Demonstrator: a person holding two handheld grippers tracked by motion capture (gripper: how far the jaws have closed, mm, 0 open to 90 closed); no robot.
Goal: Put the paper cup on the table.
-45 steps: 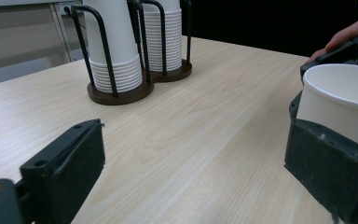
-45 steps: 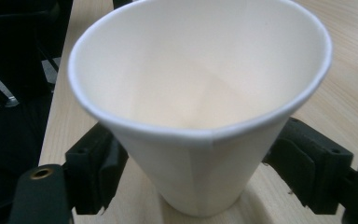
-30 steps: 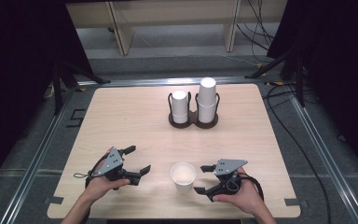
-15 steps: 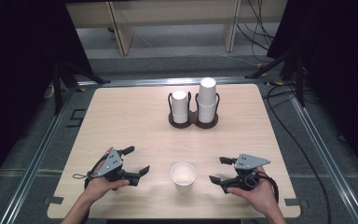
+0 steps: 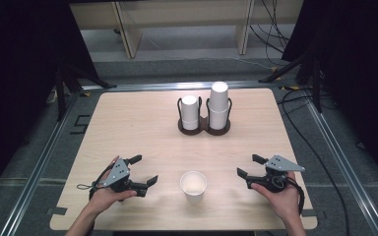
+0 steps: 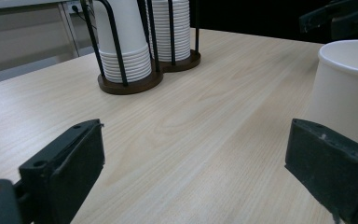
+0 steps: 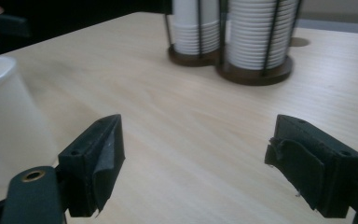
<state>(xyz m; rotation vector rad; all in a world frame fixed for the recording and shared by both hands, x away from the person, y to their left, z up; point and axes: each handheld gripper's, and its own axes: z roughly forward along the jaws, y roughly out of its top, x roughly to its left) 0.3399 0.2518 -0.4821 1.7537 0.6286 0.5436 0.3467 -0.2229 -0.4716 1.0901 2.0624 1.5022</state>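
A single white paper cup point(image 5: 193, 186) stands upright near the table's front edge, between my two grippers. My left gripper point(image 5: 143, 169) rests open to its left, jaws wide apart; the cup point(image 6: 349, 88) shows just past its right jaw. Off to the cup's right sits my right gripper point(image 5: 249, 166), open and empty; the cup point(image 7: 4, 121) lies beyond its left jaw. At the table's far middle a dark two-slot wire holder point(image 5: 204, 126) carries two stacks of white cups point(image 5: 218, 104), the right stack taller.
The wooden table point(image 5: 128, 128) has bare surface between the holder and the grippers. Metal rails and cables point(image 5: 320, 147) run along the floor beside it. A pale shelf unit point(image 5: 187, 19) stands beyond the far edge.
My right gripper has drawn away from the cup to the right, leaving a gap beside it. The left gripper and the cup have stayed put.
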